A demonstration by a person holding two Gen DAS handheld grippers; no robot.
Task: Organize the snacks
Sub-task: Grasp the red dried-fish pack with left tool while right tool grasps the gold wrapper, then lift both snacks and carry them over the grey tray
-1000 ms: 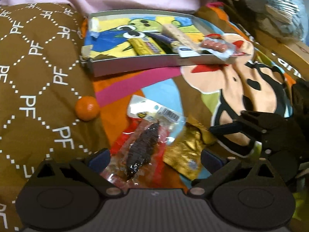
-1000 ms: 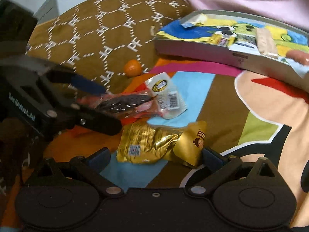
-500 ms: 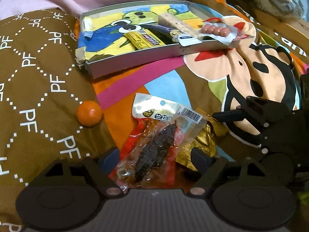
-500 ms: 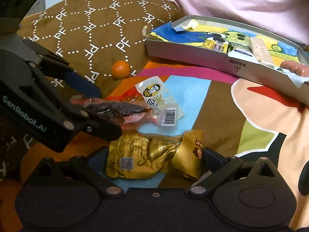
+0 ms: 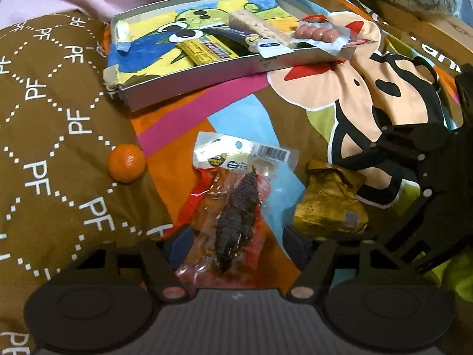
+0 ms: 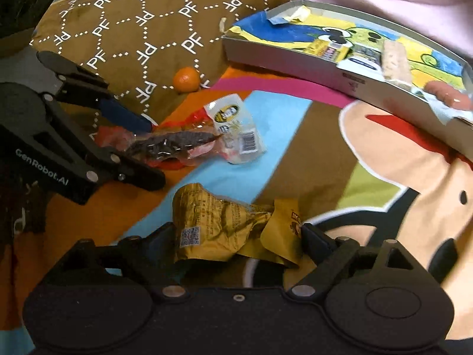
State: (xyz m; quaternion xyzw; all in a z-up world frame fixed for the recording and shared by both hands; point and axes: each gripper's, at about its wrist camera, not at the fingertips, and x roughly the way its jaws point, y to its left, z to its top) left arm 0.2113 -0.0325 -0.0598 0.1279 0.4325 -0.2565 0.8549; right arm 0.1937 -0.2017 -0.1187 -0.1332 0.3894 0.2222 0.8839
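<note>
My left hand-held gripper [image 5: 236, 244] has just been closing around the clear snack packet [image 5: 236, 207] with the dark dried piece inside. Its blue pads flank the packet's near end, and from the right wrist view the fingers look pressed against the wrapper, so I read it as gripping the packet. The packet lies on the cartoon-print bedspread [image 5: 340, 94], its white label end pointing toward the tray.

My right hand-held gripper [image 6: 236, 242] has also just been closing, with the crumpled gold packet [image 6: 224, 224] between its fingers. The right fingertip touches the packet's folded edge; on the left side I cannot tell whether the pad presses it.

The grey tray [image 5: 207, 74] with a cartoon liner sits farther away and holds a yellow bar [image 5: 204, 50], a pale cereal bar [image 5: 260, 28] and a wrapped sausage pack [image 5: 316, 34]. A small orange [image 5: 126, 162] rests against the brown patterned cushion [image 5: 53, 118], left of the clear packet.
</note>
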